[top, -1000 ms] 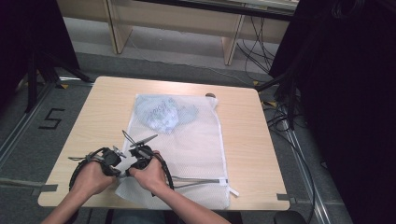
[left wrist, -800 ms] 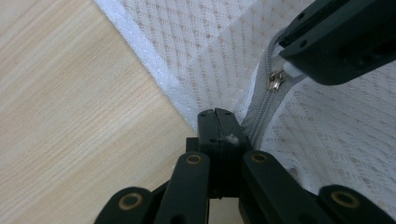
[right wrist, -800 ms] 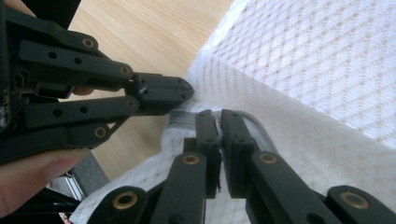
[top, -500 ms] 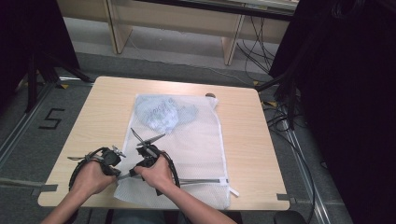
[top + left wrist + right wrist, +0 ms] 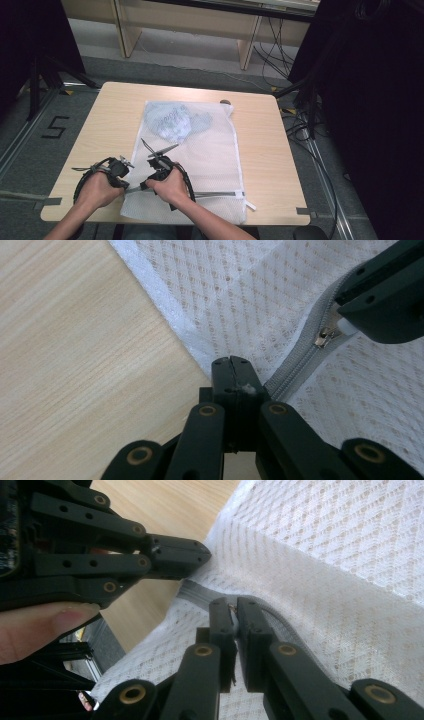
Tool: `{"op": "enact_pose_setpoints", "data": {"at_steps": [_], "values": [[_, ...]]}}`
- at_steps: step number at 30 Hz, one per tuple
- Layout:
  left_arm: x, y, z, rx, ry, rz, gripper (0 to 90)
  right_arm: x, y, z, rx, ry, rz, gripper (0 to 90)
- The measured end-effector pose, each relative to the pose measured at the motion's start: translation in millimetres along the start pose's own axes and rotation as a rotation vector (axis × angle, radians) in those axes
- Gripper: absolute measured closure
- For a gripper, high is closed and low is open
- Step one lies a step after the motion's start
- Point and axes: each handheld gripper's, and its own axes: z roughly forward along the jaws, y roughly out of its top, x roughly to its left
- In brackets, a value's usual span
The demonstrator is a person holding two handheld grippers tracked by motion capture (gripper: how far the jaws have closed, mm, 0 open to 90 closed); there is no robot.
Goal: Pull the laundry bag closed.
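Pinching zipper end (image 5: 287,382): left claw (image 5: 231,361) | zipper pull (image 5: 231,608): right claw (image 5: 235,605), mostly hidden

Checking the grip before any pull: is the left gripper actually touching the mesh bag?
Touching. In the left gripper view the left gripper has its jaws shut on the corner of the mesh bag, beside the zipper, with white fabric pinched between them.

We see a white mesh bag (image 5: 210,165) w/ diamond weave & grey zipper (image 5: 295,372). Pale blue cloth (image 5: 172,122) inside; table (image 5: 115,115) light wood grain, grippers black.
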Motion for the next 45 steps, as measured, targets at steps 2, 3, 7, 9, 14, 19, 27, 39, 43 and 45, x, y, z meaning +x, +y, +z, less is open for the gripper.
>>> {"op": "enact_pose_setpoints", "data": {"at_steps": [2,3,7,9,14,19,27,39,43,45], "values": [[-0.2,0.1,0.1,0.000,0.001,0.000,90.0,-2.2,-0.3,-0.8,-0.008,0.012,-0.018,87.0],[-0.5,0.2,0.1,0.001,0.003,0.000,90.0,-3.7,-0.5,-0.5,-0.010,0.017,-0.029,87.1],[-0.8,0.1,0.2,-0.001,0.004,-0.002,90.0,-4.2,-2.3,0.2,-0.007,0.018,-0.009,87.0],[-0.7,-0.2,-0.1,-0.001,0.002,-0.007,90.0,-4.5,-2.6,-0.3,-0.002,0.016,-0.009,87.0],[-0.2,0.1,0.1,-0.001,0.002,-0.004,90.0,-7.9,-4.9,-3.5,-0.006,0.018,0.007,87.0],[0.0,-0.1,0.2,-0.002,-0.001,-0.001,90.0,-7.5,-5.9,-5.1,-0.009,0.021,-0.011,87.0],[-0.2,-0.2,-0.1,-0.004,0.003,-0.005,90.0,-10.7,-8.3,-7.7,-0.002,0.024,-0.008,87.0],[0.0,0.0,0.1,0.001,-0.002,0.002,90.0,-10.5,-9.5,-8.2,-0.010,0.024,-0.039,87.0],[-1.2,0.1,-0.1,-0.001,0.007,0.000,90.0,-11.3,-9.6,-10.7,-0.001,0.018,-0.018,87.0],[-1.9,0.5,0.2,0.000,0.011,0.000,90.0,-12.2,-9.7,-11.7,-0.006,0.019,-0.031,87.0]]}}
